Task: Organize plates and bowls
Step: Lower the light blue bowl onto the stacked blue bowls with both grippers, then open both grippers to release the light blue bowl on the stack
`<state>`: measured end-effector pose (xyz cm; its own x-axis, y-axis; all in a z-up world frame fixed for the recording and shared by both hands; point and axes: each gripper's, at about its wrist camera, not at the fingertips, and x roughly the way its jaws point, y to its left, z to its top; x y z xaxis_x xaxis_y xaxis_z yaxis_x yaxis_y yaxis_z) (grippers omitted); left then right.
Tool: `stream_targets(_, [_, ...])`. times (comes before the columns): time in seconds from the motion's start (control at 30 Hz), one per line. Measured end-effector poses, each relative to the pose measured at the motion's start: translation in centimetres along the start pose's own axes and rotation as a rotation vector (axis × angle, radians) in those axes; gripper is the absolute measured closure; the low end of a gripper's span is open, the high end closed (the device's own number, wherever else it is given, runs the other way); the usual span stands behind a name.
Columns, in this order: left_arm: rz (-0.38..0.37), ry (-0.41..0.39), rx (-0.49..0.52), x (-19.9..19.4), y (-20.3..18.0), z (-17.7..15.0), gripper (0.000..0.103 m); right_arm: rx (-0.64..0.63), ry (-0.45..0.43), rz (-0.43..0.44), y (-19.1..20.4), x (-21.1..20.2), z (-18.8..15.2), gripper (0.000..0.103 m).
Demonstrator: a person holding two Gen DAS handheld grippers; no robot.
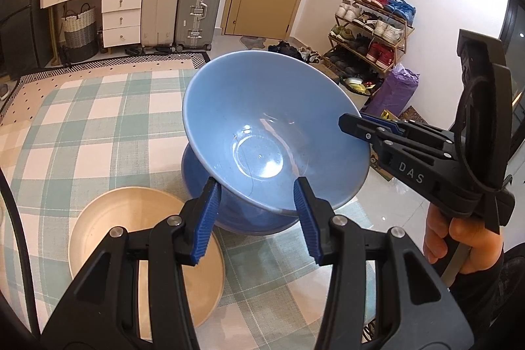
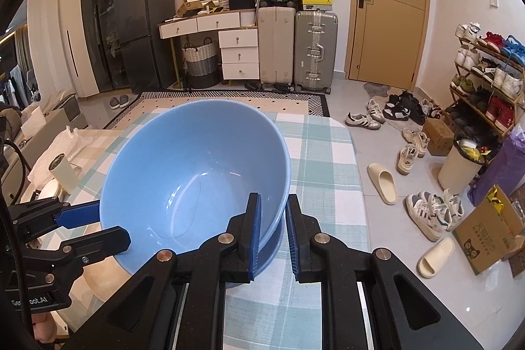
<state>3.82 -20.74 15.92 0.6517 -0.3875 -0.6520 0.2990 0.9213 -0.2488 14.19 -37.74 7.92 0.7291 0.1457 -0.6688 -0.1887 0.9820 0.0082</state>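
Observation:
A light blue bowl (image 1: 262, 127) (image 2: 190, 173) is tilted, resting in a darker blue bowl (image 1: 239, 212) (image 2: 272, 248) on the checked tablecloth. My right gripper (image 2: 273, 232) (image 1: 352, 123) has its fingers on either side of the light bowl's right rim, about shut on it. My left gripper (image 1: 256, 218) (image 2: 95, 228) is open, its fingers straddling the near edge of the bowls. A beige plate (image 1: 98, 232) lies to the left of the bowls, under my left finger.
The table edge (image 2: 356, 173) runs on the right with floor, shoes and slippers beyond. A white cup (image 2: 62, 169) and a small white dish stand at the table's left. Suitcases, drawers and a shoe rack (image 1: 370, 31) stand further off.

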Motion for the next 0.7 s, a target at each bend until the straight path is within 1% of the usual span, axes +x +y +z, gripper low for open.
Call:
stream_targets(0.23, [0.009, 0.016, -0.011, 1.7, 1.8, -0.4, 0.060, -0.007, 0.013, 0.016, 1.0, 1.7, -0.4, 0.088])
stream_targets(0.53, [0.011, 0.046, -0.020, 4.8, 3.9, -1.2, 0.060, -0.008, 0.045, 0.023, 1.3, 4.2, -1.0, 0.088])
stream_targets(0.7, [0.024, 0.048, -0.008, 5.9, 4.4, -1.4, 0.060, -0.012, 0.060, 0.026, 1.1, 5.1, -1.3, 0.088])
